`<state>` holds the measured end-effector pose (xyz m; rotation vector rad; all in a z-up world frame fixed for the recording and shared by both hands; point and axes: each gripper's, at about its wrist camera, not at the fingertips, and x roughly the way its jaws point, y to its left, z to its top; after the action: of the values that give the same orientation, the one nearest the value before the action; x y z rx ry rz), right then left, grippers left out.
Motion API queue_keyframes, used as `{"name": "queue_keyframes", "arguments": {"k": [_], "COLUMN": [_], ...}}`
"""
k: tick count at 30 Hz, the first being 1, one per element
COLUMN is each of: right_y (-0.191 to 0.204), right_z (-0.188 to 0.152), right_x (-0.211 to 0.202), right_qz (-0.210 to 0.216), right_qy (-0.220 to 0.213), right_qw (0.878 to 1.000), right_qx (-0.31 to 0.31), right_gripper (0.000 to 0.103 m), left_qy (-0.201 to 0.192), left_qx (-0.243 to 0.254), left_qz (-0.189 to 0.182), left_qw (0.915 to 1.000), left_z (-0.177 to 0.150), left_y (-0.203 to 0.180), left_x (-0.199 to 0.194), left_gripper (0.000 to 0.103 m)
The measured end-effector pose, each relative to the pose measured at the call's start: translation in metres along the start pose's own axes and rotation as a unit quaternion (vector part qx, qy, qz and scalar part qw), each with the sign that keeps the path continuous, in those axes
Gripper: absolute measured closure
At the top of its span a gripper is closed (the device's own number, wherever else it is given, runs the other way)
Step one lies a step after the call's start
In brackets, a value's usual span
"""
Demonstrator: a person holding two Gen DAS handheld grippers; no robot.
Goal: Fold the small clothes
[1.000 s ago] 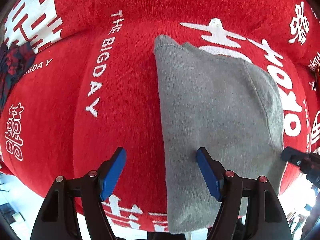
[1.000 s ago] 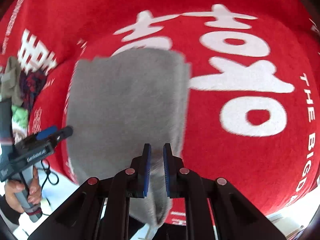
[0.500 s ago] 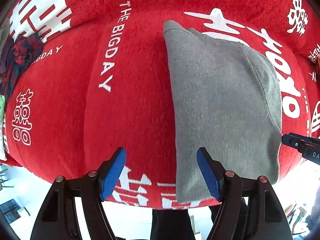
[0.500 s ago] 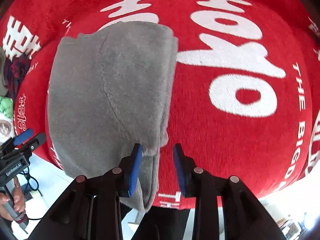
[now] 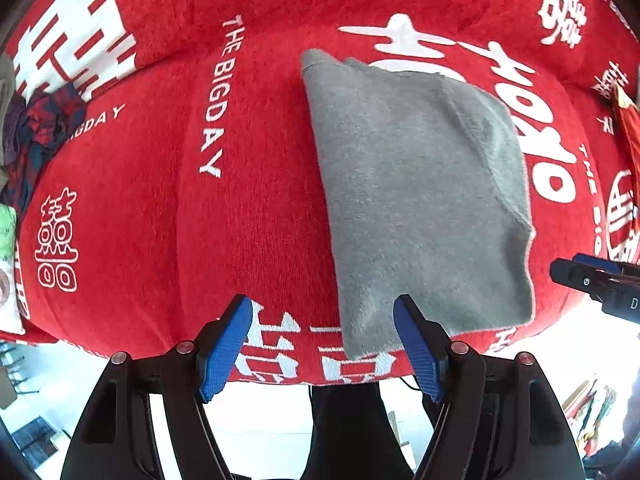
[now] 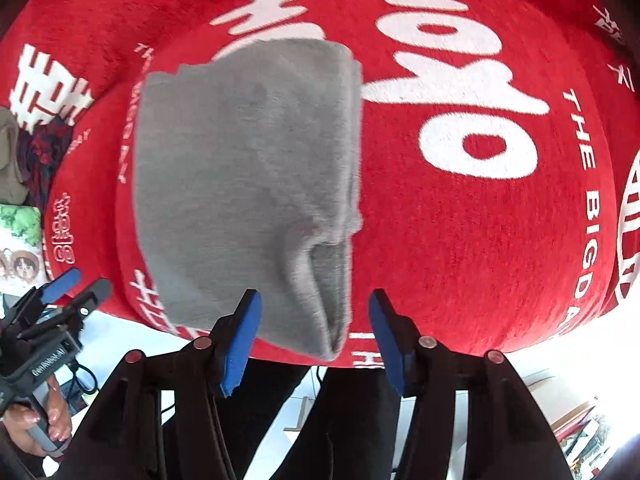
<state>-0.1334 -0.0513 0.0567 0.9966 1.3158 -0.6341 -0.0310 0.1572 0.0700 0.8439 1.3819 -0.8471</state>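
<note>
In the left wrist view, our left gripper (image 5: 322,342) is spread wide and empty above the near edge of the folded grey fleece garment (image 5: 420,196), which lies on the red plush blanket with white lettering (image 5: 160,200). In the right wrist view, our right gripper (image 6: 314,340) is also wide, holding nothing, over the garment's (image 6: 244,184) near right corner.

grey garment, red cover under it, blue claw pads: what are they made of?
Grey garment: soft matte knit, probably fleece or sweatshirt cotton; fuzzy nap, thick rounded fold edges.
Red cover: plush, short-pile fabric, looks woven or knitted with white lettering; visible fuzzy ribbing.
Blue pads on the right claw: likely rubber or textured plastic; fine ridged, matte surface.
</note>
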Motion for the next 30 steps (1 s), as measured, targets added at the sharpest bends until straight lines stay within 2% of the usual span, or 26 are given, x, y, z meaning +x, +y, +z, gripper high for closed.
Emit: {"name": "queue_keyframes", "arguments": {"k": [1,10,11,13,16,21,25,28,30], "right_y": [0.004,0.021,0.021,0.023,0.026,0.030,0.034,0.035,0.037], "right_z": [0.000,-0.002,-0.002,-0.003,-0.007,-0.010,-0.011,-0.011,-0.012], "right_x": [-0.006,-0.042,-0.044,-0.048,-0.051,-0.057,-0.060,-0.062,-0.063], "right_qz": [0.002,0.004,0.001,-0.003,-0.007,-0.014,-0.036,-0.027,-0.028], "right_qy": [-0.005,-0.033,-0.035,-0.038,-0.040,-0.056,-0.062,-0.058,-0.051], "right_qw": [1.000,0.999,0.999,0.999,0.999,0.998,0.997,0.998,0.998], "right_qx": [-0.002,-0.006,-0.007,-0.007,-0.005,-0.006,-0.008,-0.006,-0.010], "right_gripper": [0.028,0.021,0.020,0.019,0.014,0.014,0.013,0.013,0.013], "left_qy": [-0.001,-0.014,-0.018,-0.023,-0.022,-0.017,-0.017,-0.022,-0.022], "left_qx": [0.002,0.002,0.002,0.001,-0.005,-0.010,-0.013,-0.022,-0.026], "left_qz": [0.000,-0.024,-0.026,-0.026,-0.027,-0.014,-0.014,-0.008,-0.018], "left_qw": [1.0000,0.9996,0.9995,0.9994,0.9994,0.9997,0.9997,0.9995,0.9992], "left_z": [0.000,0.004,0.004,0.005,0.005,0.004,0.003,0.002,0.001], "left_y": [-0.001,-0.005,-0.005,-0.005,-0.003,0.001,0.002,0.003,0.003], "left_x": [-0.004,-0.031,-0.034,-0.038,-0.043,-0.045,-0.047,-0.049,-0.050], "left_gripper": [0.029,0.027,0.015,0.001,0.001,0.001,0.001,0.001,0.001]}}
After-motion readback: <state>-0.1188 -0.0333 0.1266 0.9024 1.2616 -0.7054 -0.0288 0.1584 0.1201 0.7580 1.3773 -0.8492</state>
